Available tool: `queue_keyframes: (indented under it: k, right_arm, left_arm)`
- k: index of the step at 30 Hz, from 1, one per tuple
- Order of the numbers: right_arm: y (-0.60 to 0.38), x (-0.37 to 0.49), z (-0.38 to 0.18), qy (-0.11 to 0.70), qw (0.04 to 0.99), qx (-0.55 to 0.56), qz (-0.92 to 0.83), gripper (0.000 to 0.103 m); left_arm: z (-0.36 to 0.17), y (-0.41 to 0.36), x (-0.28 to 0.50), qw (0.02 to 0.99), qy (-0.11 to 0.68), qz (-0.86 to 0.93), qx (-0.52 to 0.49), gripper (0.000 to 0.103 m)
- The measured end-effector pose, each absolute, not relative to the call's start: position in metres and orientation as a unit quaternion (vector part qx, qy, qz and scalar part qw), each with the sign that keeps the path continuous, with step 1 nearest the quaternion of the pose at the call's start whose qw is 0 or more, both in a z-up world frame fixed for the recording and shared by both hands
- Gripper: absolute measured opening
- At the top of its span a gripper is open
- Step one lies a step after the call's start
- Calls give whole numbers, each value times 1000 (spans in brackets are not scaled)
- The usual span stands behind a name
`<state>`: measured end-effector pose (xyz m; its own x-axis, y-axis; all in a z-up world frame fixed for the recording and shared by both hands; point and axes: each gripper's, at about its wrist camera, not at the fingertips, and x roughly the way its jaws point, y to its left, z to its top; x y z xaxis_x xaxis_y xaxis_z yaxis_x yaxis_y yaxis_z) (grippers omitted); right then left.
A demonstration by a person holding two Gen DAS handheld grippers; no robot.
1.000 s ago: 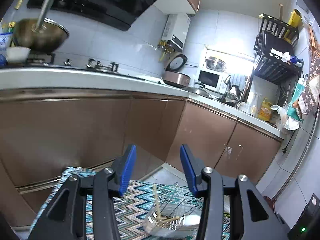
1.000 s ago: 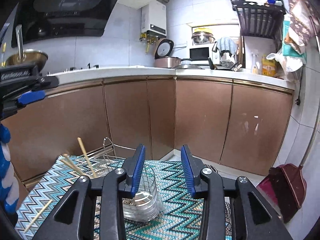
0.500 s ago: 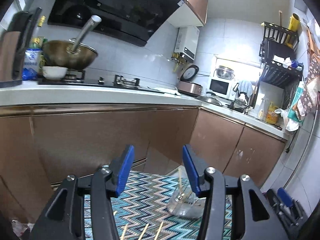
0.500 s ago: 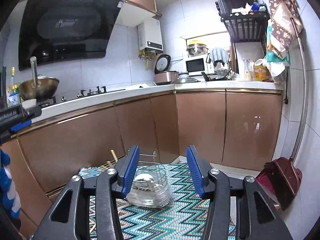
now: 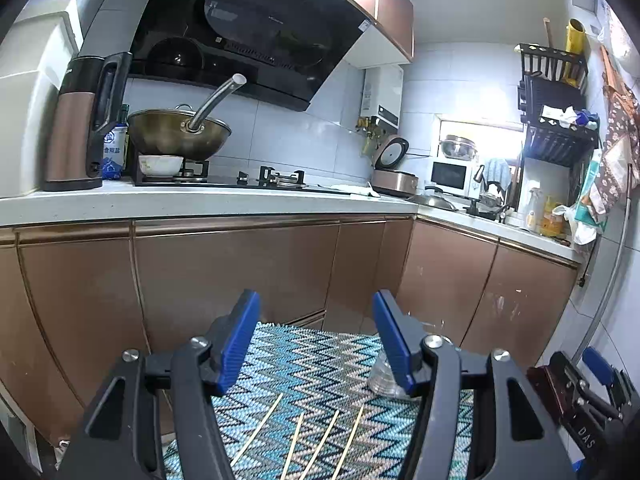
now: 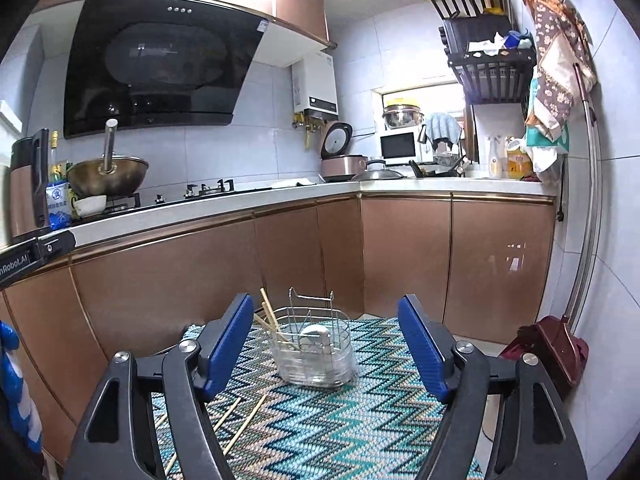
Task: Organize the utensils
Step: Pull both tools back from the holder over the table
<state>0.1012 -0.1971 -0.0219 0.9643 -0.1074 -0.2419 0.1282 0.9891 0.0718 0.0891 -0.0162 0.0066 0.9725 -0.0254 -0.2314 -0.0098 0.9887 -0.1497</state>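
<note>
Both claws stand open and empty, their jaws having just been widening. Ahead of the right claw (image 6: 326,350), a wire utensil holder (image 6: 314,354) stands on the zigzag-patterned table (image 6: 360,432), chopsticks leaning inside. Below the left claw (image 5: 316,348), four loose chopsticks (image 5: 312,440) lie side by side.

Both wrist views are evenly and brightly lit, the strongest light coming from the window recess (image 5: 476,136) far ahead and to the right of the tongs, where it blows out to white around the microwave (image 6: 397,146). Glossy surfaces catch glare: pale reflections sit on the black range hood (image 6: 160,68) high to the left, and small white highlights on the brown cabinet doors (image 6: 504,256) ahead to the right. Focus is sharp with no motion blur, but the fisheye lens bends the countertop (image 5: 200,200) and walls and leaves black corners.
</note>
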Motion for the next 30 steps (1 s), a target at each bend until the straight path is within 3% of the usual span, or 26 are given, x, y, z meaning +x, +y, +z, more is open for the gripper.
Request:
queue_keyframes:
  k: [18,30]
  right_arm:
    - [-169,63,-10,102,994,19,-41,77]
    - [-175,73,-18,113,993,23,-30,77]
  left_arm:
    - [6,14,32,991,103,50,-62,57]
    - [0,23,36,987,105,114,-48,57]
